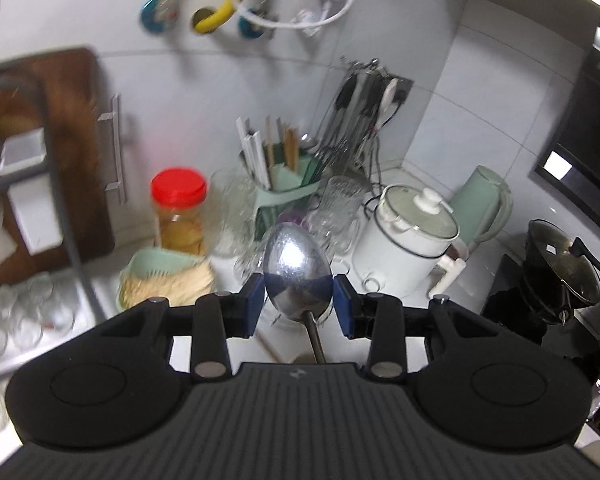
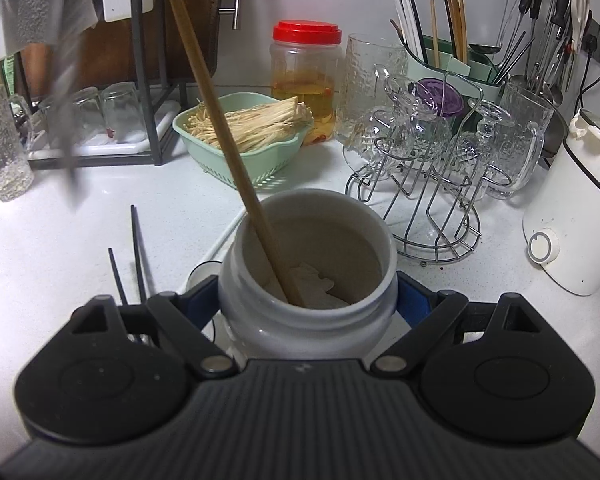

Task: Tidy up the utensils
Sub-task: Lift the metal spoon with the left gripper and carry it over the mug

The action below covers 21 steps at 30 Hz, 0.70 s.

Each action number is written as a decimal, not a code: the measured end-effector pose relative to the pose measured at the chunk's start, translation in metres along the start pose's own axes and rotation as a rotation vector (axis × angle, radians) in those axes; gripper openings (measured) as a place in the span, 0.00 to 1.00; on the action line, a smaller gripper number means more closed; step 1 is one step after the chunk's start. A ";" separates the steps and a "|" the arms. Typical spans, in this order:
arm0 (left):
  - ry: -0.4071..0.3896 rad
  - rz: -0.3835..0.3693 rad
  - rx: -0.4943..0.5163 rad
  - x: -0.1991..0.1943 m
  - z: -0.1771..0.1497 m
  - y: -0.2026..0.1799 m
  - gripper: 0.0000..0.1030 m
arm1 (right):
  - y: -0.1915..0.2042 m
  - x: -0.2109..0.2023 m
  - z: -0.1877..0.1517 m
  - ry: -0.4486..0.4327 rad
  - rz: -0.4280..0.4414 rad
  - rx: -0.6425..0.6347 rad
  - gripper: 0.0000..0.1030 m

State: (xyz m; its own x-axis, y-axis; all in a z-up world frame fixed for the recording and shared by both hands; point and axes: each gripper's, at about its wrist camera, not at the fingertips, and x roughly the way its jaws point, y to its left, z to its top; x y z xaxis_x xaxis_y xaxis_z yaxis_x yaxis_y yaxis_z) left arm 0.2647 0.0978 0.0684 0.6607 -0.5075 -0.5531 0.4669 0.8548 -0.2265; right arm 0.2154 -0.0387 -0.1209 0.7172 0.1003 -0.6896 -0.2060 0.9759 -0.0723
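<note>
Between the blue pads of the left gripper [image 1: 299,300] sits the bowl of a shiny metal spoon [image 1: 297,270], its thin handle running back under the gripper body; both pads press on the bowl's edges, so this tong is clenched on the spoon, which is held in the air above the white countertop [image 2: 80,232]. The right gripper [image 2: 308,300] is clamped on a wide-mouthed pale grey ceramic jar [image 2: 312,240], its blue pads pressed against the jar's sides below the rim. One long wooden chopstick [image 2: 216,120] stands slanted in the jar, its lower end among some white scraps on the jar's floor, its upper end leaning up and to the left. Just left of the jar two thin dark chopsticks [image 2: 138,256] lie flat on the countertop. Behind the jar a mint-green plastic basket [image 2: 240,136] holds a bundle of pale enoki mushrooms. Beside the basket, to the right, stands a clear plastic jar with a red lid [image 2: 306,80] and yellowish contents. Further right a wire rack [image 2: 428,200] carries upturned patterned glass cups, and behind it a green utensil caddy [image 2: 452,64] holds upright white, black and wooden chopsticks. A white electric cooker [image 2: 580,220] stands at the right edge.
</note>
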 end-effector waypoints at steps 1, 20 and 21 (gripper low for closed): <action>-0.005 -0.001 0.015 0.003 0.004 -0.003 0.41 | 0.001 0.000 0.000 -0.001 0.001 0.001 0.89; 0.183 0.007 0.114 0.113 -0.003 -0.007 0.41 | -0.006 0.000 0.001 -0.004 0.022 0.074 0.88; 0.198 0.006 0.112 0.116 -0.005 -0.007 0.41 | -0.006 0.001 0.001 -0.004 0.024 0.075 0.88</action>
State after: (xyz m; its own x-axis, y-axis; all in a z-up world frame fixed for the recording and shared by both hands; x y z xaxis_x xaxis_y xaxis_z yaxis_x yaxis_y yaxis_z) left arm 0.3357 0.0337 0.0015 0.5404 -0.4613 -0.7037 0.5329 0.8349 -0.1380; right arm 0.2181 -0.0438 -0.1203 0.7154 0.1247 -0.6875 -0.1732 0.9849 -0.0015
